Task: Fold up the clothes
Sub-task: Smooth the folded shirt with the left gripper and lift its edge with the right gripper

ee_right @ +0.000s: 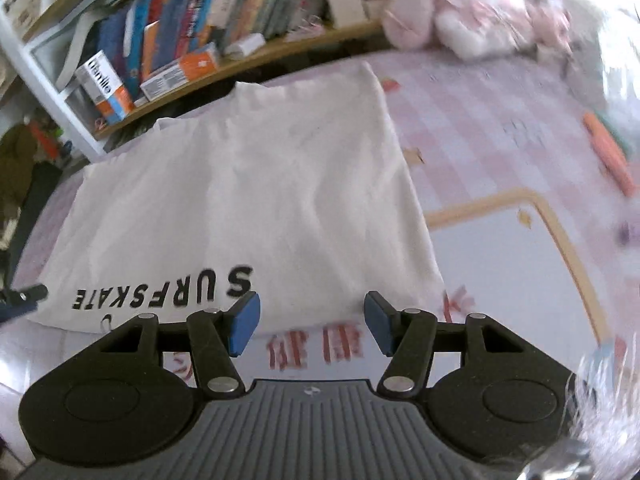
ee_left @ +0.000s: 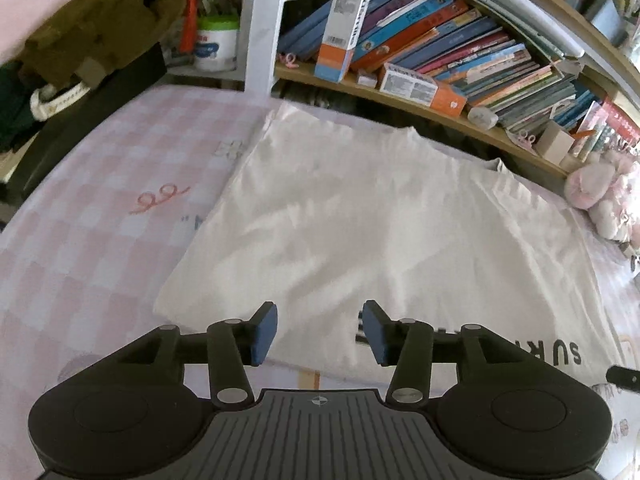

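A white T-shirt [ee_left: 360,216] lies spread flat on a pink checked bedsheet [ee_left: 100,208], folded into a long panel, with black lettering near its near edge. My left gripper [ee_left: 320,332] hovers over the shirt's near left edge, open, with nothing between its blue pads. In the right wrist view the same shirt [ee_right: 248,200] shows the word SURFSKATE upside down. My right gripper [ee_right: 312,322] hangs open over the shirt's near right corner and the sheet, holding nothing.
A wooden shelf of books and boxes [ee_left: 440,60] runs behind the bed. Pink plush toys [ee_left: 604,192] sit at the far right. An olive bag [ee_left: 96,28] and dark items crowd the far left. An orange object [ee_right: 608,152] lies on the sheet.
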`<state>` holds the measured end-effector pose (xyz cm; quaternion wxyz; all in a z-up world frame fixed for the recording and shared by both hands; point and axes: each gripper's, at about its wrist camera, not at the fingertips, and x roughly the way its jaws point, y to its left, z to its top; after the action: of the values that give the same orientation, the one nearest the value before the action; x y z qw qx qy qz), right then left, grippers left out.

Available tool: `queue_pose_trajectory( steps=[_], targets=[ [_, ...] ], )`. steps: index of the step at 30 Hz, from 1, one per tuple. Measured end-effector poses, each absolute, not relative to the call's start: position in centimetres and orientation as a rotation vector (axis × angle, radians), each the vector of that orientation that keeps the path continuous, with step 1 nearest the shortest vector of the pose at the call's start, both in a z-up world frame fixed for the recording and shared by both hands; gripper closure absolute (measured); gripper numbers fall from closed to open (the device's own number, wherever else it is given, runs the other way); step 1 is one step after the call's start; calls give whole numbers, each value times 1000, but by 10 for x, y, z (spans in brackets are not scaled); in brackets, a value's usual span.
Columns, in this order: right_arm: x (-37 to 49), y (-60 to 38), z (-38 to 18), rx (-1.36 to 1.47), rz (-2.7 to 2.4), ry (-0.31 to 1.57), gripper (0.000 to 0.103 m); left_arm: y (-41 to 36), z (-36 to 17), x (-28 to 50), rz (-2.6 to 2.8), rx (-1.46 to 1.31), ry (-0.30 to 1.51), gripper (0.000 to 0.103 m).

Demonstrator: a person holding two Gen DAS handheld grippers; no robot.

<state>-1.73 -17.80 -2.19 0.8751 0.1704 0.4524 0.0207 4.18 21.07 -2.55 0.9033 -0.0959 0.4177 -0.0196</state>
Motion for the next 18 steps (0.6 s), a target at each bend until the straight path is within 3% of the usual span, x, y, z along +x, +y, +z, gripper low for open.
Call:
queue_pose_trajectory(
  steps=[9,14,18],
  targets=[
    [-17,-222,-37,612,-14,999,48,217,-34,35,25,-317,918,55],
    [-18,-240,-45,768,-7,987,59,246,-41,27,75,-558,917,56],
    [-15,-254,-50,874,-8,978,60,275,-53,17,128,-786,899,57]
  ],
)
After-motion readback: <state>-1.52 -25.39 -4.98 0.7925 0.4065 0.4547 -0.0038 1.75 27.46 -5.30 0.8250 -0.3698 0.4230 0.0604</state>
